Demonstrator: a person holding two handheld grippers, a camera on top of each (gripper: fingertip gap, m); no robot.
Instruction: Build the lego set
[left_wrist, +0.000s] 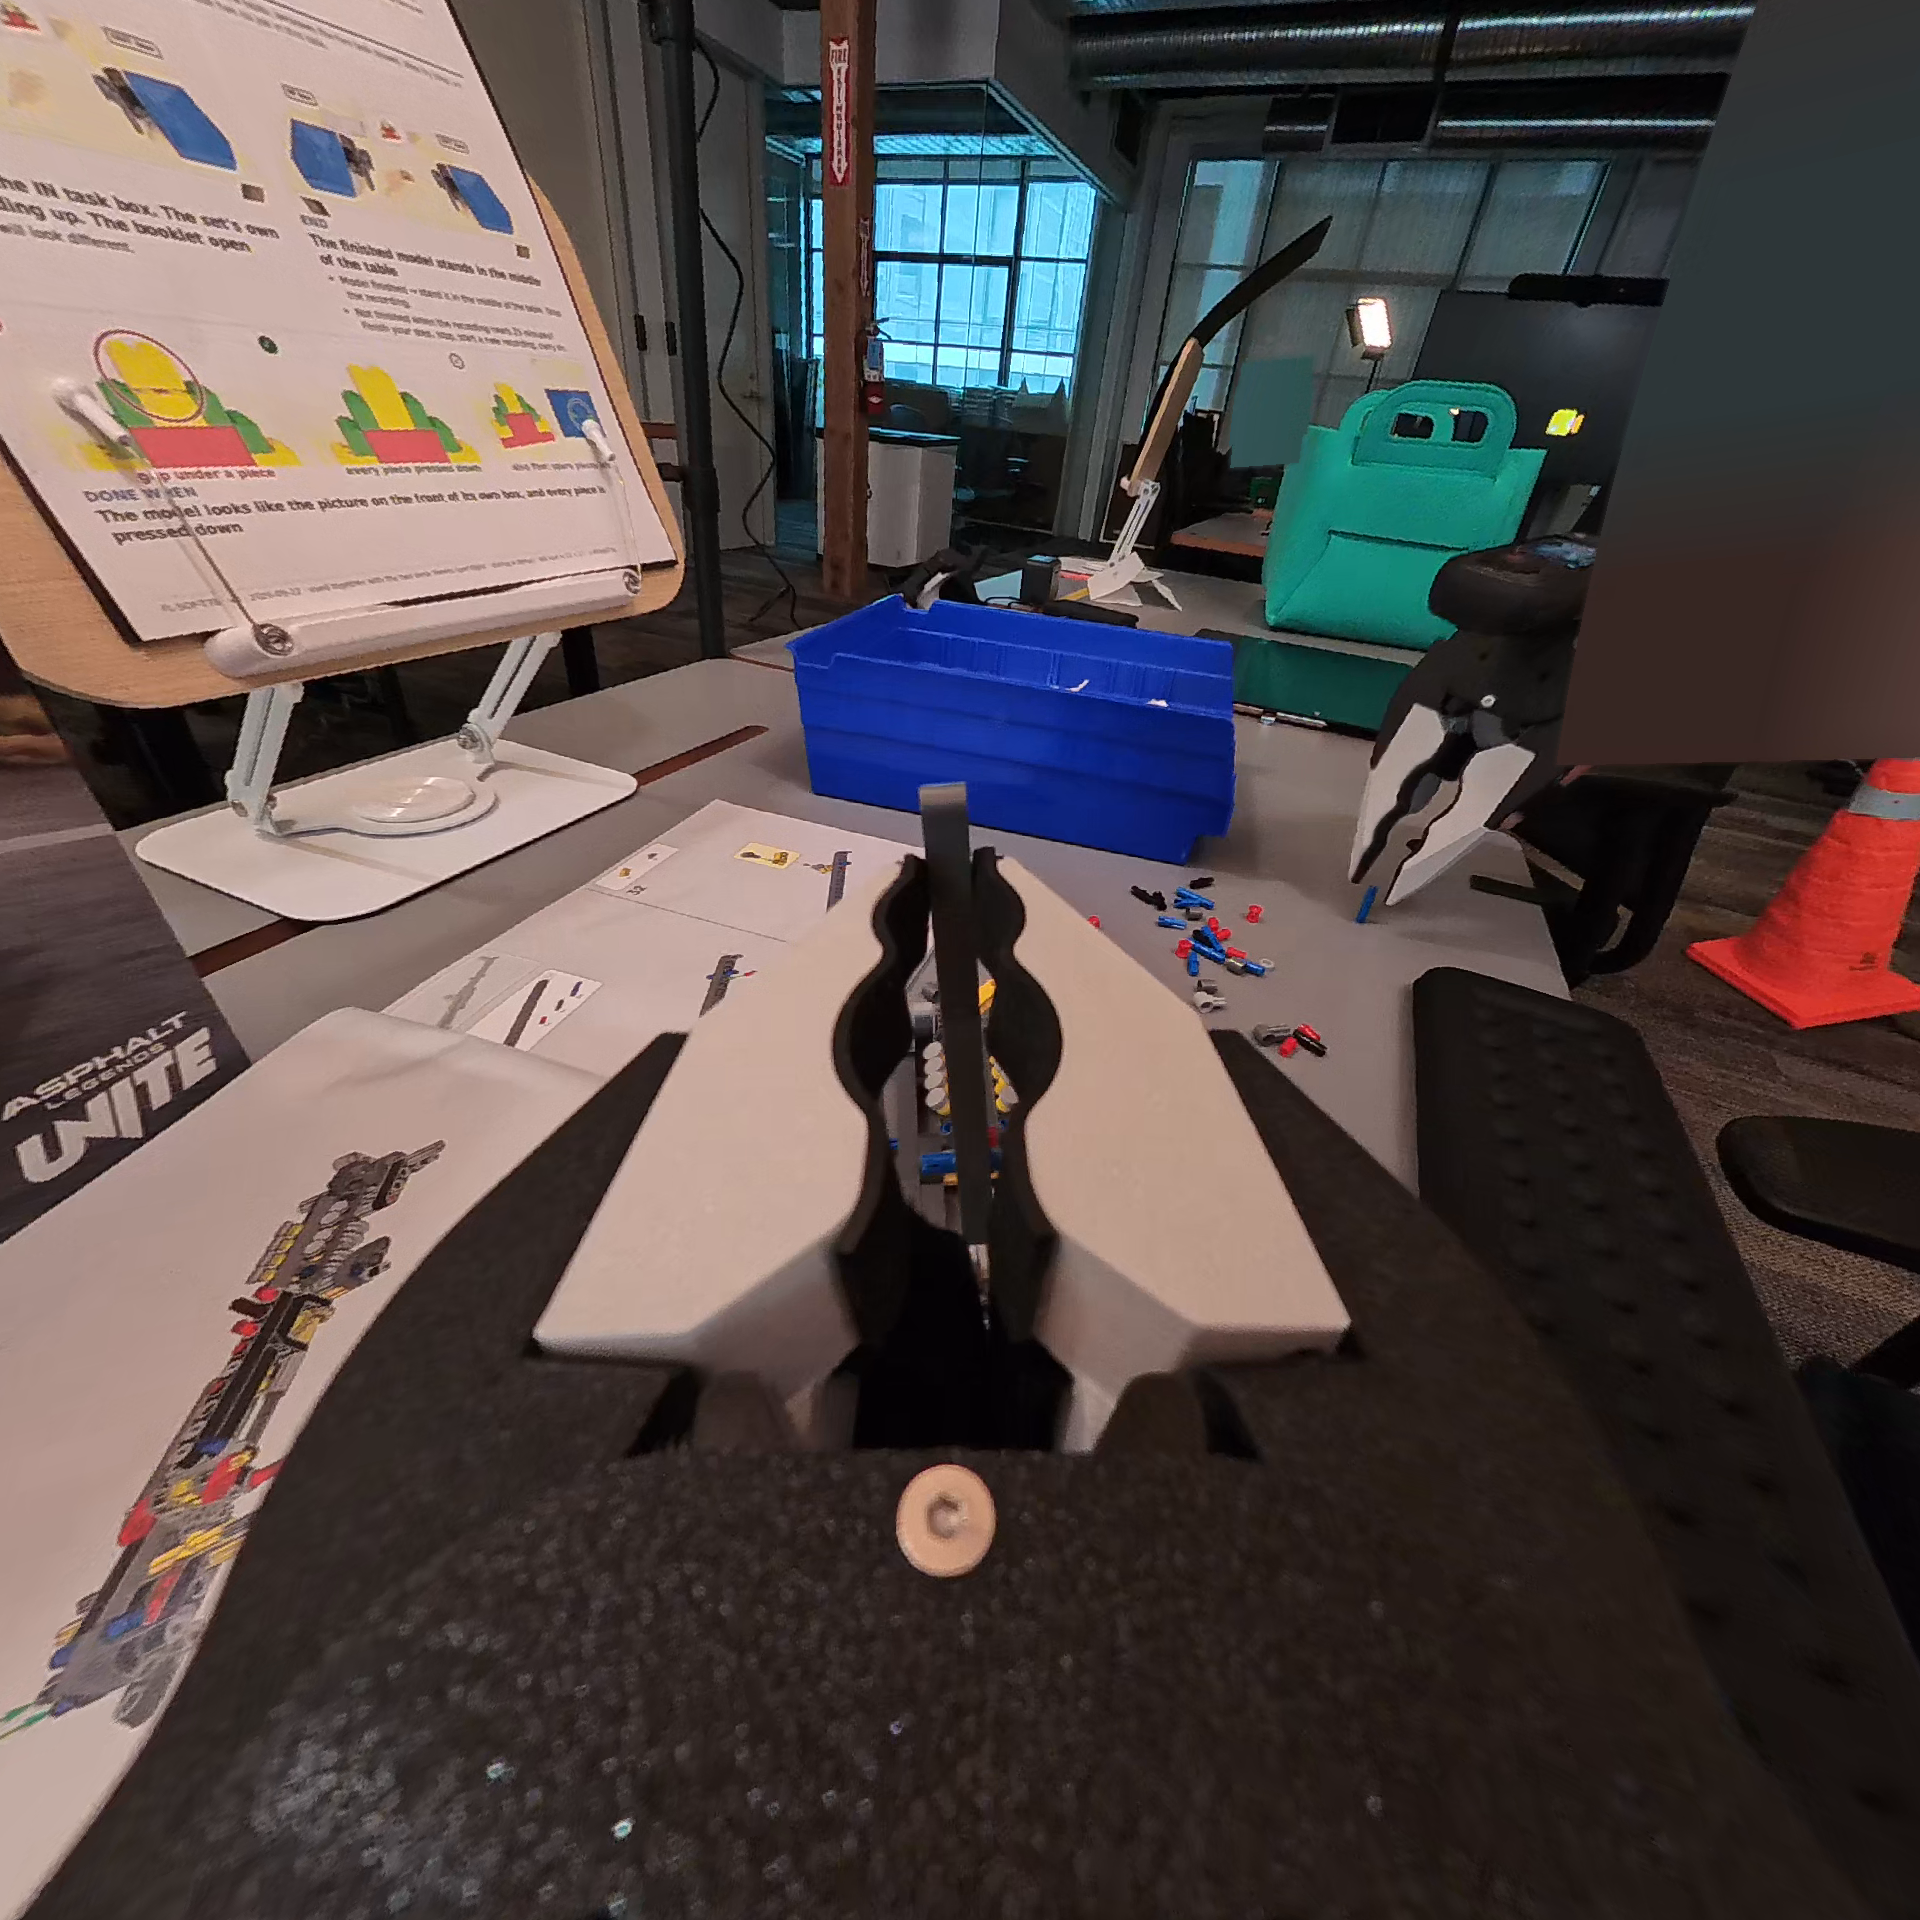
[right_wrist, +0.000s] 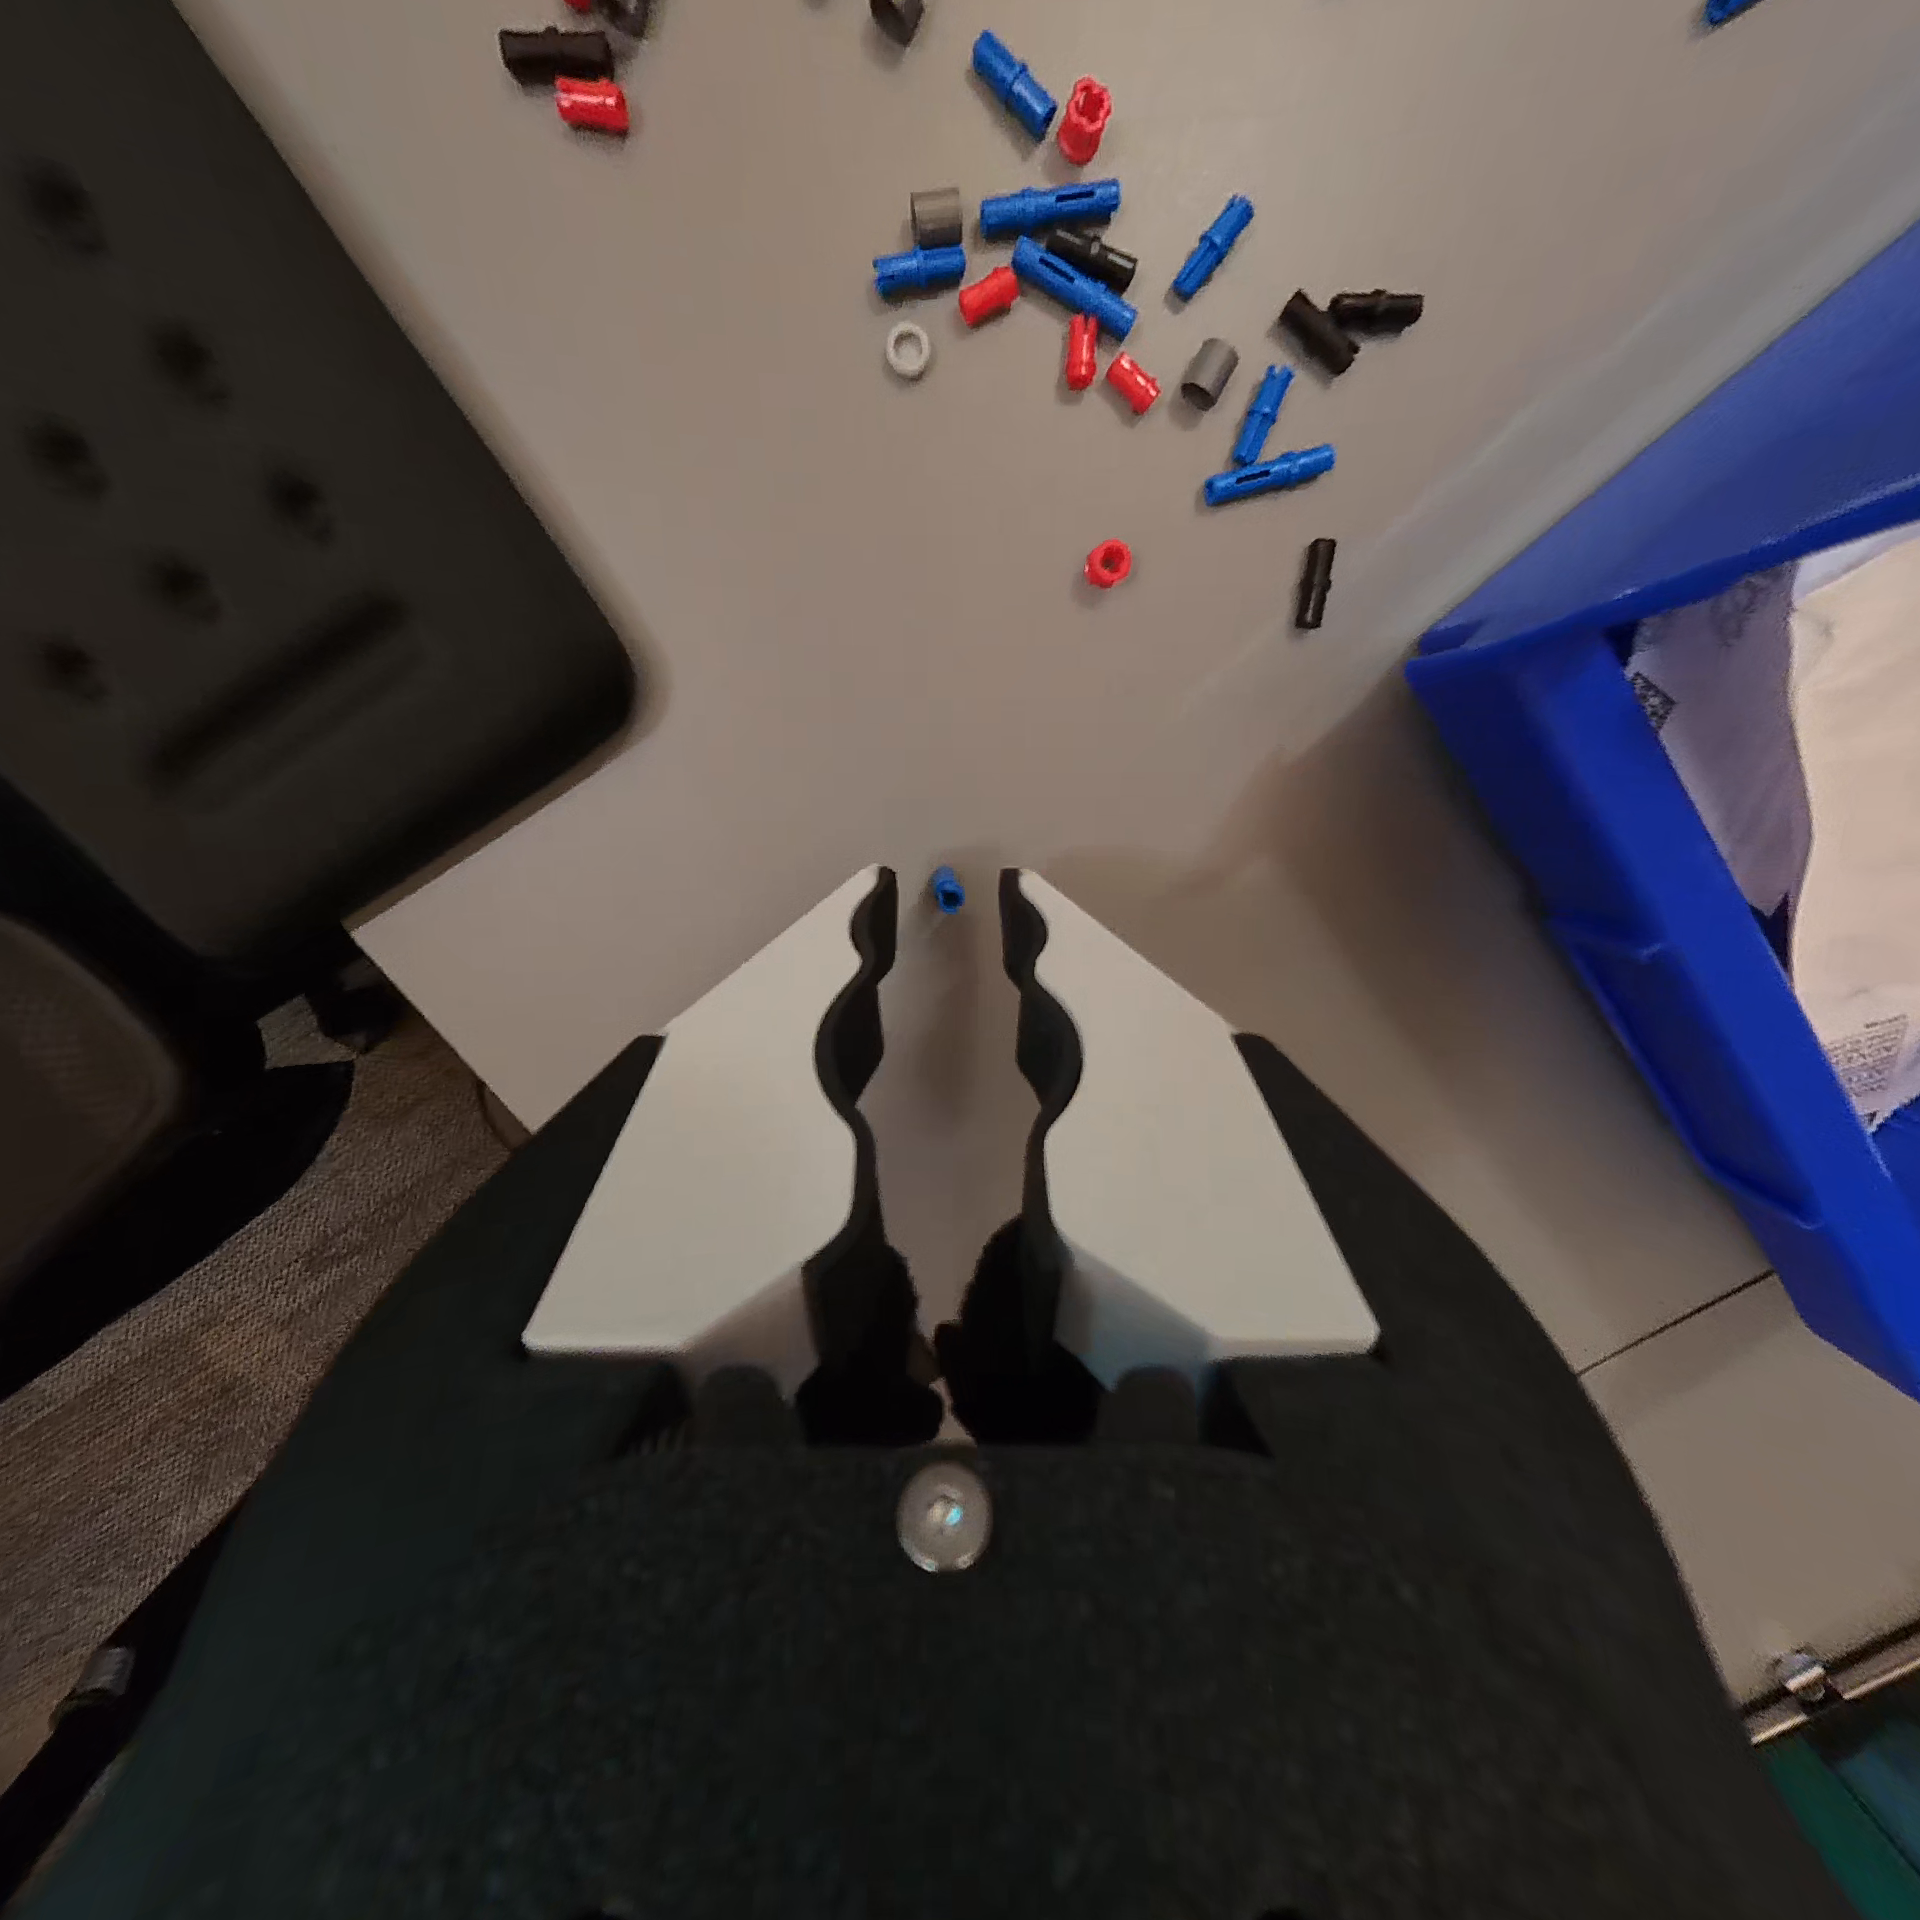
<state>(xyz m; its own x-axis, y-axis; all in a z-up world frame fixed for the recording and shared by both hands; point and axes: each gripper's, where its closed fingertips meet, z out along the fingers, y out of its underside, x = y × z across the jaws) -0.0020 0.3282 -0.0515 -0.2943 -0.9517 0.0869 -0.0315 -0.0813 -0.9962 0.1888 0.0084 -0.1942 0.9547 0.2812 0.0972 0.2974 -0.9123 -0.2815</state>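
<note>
My left gripper (left_wrist: 951, 868) is shut on a long grey lego beam (left_wrist: 943, 821) that stands upright between the fingers and sticks out above the tips. Yellow, blue and grey parts of the model (left_wrist: 961, 1101) show through the gap behind it. My right gripper (right_wrist: 943, 883) is open and points down at the grey table (right_wrist: 779, 644), with a small blue pin (right_wrist: 947, 890) standing between its fingertips, touching neither. The left wrist view shows that gripper (left_wrist: 1387, 894) at the right, with the blue pin (left_wrist: 1365, 906) at its tips. Several loose pins (right_wrist: 1060, 260) lie beyond.
A blue bin (left_wrist: 1018, 717) stands behind the loose pins (left_wrist: 1210, 940); it holds white bags (right_wrist: 1766, 831). The open instruction booklet (left_wrist: 665, 914) lies at the left, below a sheet on a stand (left_wrist: 312, 312). A black chair back (right_wrist: 260, 520) borders the table edge. An orange cone (left_wrist: 1839, 904) stands on the floor. My hands' fingertips stand some 40 centimetres from each other.
</note>
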